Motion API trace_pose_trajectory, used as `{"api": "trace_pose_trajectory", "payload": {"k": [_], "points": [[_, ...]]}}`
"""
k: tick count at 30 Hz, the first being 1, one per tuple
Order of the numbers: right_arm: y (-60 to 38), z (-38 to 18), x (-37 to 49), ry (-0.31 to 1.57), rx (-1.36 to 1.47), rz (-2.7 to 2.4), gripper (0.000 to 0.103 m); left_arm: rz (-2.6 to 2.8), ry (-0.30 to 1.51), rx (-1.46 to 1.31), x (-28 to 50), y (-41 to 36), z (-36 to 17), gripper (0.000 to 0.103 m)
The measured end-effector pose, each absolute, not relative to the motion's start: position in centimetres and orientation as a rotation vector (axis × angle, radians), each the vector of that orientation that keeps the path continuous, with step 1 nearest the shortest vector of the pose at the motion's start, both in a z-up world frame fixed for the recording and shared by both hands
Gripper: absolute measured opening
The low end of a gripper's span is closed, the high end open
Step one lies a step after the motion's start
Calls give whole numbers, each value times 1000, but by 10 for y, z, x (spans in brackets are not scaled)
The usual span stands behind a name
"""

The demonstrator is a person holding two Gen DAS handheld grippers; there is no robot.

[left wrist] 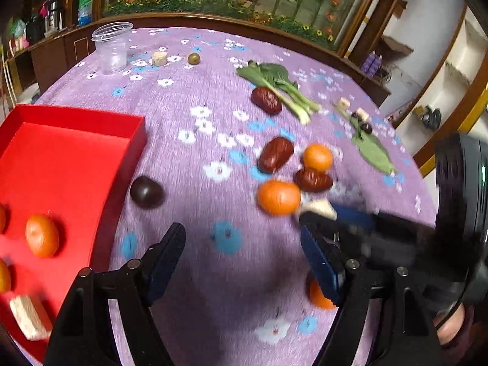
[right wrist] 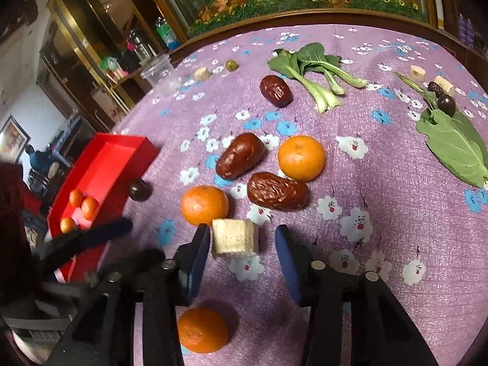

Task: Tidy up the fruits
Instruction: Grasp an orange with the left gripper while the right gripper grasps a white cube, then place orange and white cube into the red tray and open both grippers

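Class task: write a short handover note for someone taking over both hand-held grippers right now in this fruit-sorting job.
Left hand-held gripper: open, empty, beside the red tray.
Right hand-held gripper: jaws around the banana piece; only the left pad appears to touch, so not gripped yet.
Done: three oranges and a banana piece lie in the tray.
Left on the cloth: three oranges, three red dates, dark plums and more banana pieces.

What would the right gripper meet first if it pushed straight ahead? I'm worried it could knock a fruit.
The banana chunk, already between the right gripper's fingers. Just beyond lie an orange and a red date, though depth is hard to judge.
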State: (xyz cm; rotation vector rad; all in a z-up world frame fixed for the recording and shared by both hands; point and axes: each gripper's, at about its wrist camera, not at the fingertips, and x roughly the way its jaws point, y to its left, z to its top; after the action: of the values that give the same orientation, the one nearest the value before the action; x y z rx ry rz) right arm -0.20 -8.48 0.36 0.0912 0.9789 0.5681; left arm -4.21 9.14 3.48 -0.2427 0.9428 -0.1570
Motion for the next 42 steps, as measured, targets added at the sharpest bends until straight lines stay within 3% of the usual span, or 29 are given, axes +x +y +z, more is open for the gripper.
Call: {"api": "trace_pose_trajectory", "payload": {"k": [3, 11, 16, 28, 42], "points": [[-84, 6, -7, 978, 77, 595, 34, -151, 930, -235, -31, 91, 36, 77], [-95, 7, -15, 972, 38, 565, 34, -259, 975, -172, 4, 60, 15, 74], [-95, 5, -15, 962, 29, 565, 35, -359, 962, -192, 3, 50, 15, 33], [-97, 11, -27, 938, 69, 567, 34, -335, 917, -250, -21, 58, 25, 31], [-62, 46, -67, 862, 25, 633, 34, -160, 761, -413, -89, 153, 68, 31]]}}
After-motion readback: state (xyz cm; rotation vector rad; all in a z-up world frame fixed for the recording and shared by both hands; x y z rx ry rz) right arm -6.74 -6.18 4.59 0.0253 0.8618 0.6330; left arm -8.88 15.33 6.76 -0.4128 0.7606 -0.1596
